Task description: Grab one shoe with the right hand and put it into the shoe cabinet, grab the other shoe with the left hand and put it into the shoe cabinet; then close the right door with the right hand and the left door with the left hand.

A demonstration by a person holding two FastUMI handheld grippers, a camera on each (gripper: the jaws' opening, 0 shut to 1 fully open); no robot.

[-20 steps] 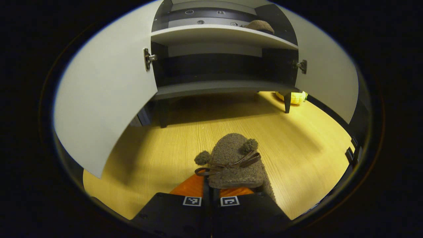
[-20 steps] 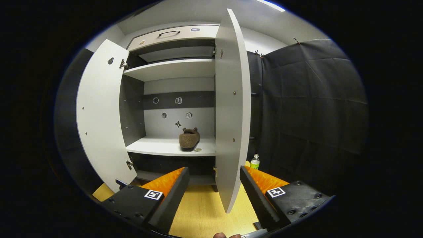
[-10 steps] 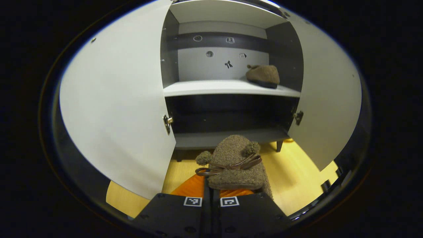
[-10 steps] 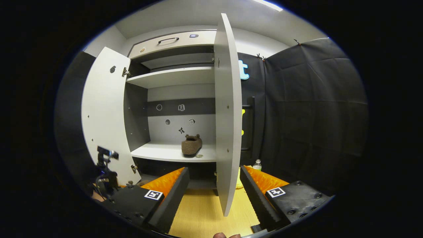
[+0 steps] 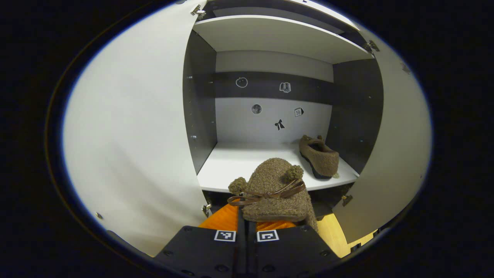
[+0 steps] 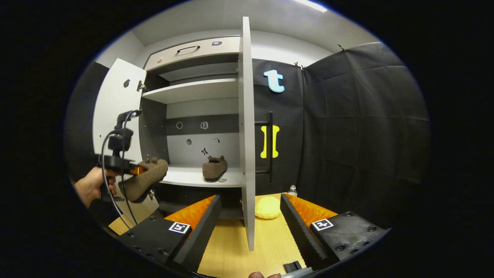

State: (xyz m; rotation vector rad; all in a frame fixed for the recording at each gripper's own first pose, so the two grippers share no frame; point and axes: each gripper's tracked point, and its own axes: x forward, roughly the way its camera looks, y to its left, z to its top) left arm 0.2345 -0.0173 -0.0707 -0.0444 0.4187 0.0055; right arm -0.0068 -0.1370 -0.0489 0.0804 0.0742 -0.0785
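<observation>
Slipper number two (image 5: 274, 189), the brown fuzzy one with two pom-poms and a little bow, is pinched in the left gripper (image 5: 247, 226) at about 6 o'clock in the left gripper view, and it is up in the air just in front of the shoe cabinet's white shelf (image 5: 247, 166). The other slipper (image 5: 319, 156) already sits on that shelf, over at 3 o'clock from the held one, close to the right inside wall. I think the step now is to put this slipper on the shelf. To do it well, push it forward and a bit to 11 o'clock, onto the bare part of the shelf, so it does not bump its twin. Keep it above the shelf's front edge, then lower it flat and let go. Stay between the left door (image 5: 131, 135) and the right door (image 5: 389, 154), both swung wide open. The left gripper's fingers are squeezed almost together on the slipper's heel end. In the right gripper view, the right gripper (image 6: 250, 227) has its fingers spread wide and holds nothing, with the edge of the right door showing between them; I cannot tell if they touch it. A yellow squishy thing (image 6: 267, 207) lies on the wooden floor (image 6: 227, 251) by that door
</observation>
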